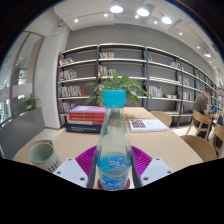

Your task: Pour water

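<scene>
The bottle (114, 150) stands upright between the pink pads of the tongs (114, 168), which are clamped on its lower body, one pad pressing each side. The grip sits low, which looks chosen to leave the neck free to swing over when it comes time to tip. It is clear plastic with a blue cap (115, 98) on top, so by my reckoning nothing can be poured until that comes off; there seems to be water in it, though the level is hard to read through the plastic. Whether its base rests on the table (165, 140) or hangs just above it I cannot tell. Near the bottle on the table sits a cup (43, 155), mouth up, pale inside, its contents not visible; it is the likely target. Beyond lie a stack of books (86, 117), a potted plant (120, 84) and an open magazine (147, 124), with bookshelves (150, 72) along the wall behind.
</scene>
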Motion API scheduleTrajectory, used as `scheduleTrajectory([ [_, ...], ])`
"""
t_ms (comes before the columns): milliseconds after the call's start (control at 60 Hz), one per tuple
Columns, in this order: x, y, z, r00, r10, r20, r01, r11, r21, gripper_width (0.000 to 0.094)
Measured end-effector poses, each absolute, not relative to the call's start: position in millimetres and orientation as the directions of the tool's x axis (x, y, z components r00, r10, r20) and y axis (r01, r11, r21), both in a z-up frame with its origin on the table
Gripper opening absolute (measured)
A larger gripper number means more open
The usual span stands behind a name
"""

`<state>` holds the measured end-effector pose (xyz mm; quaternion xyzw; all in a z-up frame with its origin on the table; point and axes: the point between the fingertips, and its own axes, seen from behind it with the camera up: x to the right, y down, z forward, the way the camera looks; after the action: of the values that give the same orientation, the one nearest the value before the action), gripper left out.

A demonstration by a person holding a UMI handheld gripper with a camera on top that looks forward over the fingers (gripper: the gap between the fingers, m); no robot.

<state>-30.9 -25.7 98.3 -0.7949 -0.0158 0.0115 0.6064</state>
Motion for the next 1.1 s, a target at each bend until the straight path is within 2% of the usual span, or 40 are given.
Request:
scheduleTrajectory([
  [150,-29,-47,87,0.999,0.011,-0.031,-0.025,-0.349,-0.937,0.0778],
  [350,-39,-128,49,0.999,0.011,0.032,0.033,-0.529,-0.848,0.0821],
  [450,-56,-177,43,1.000,0.011,0.007,0.012,-0.599,-0.800,0.0832],
  [700,-104,-233,119,0.998,0.045,-0.051,-0.013,-0.611,-0.791,0.0836],
  [867,-125,-240,178,0.997,0.066,-0.045,0.001,-0.563,-0.826,0.0837],
  [1100,-132,-245,226,0.998,0.047,-0.034,-0.004,-0.524,-0.851,0.0837],
])
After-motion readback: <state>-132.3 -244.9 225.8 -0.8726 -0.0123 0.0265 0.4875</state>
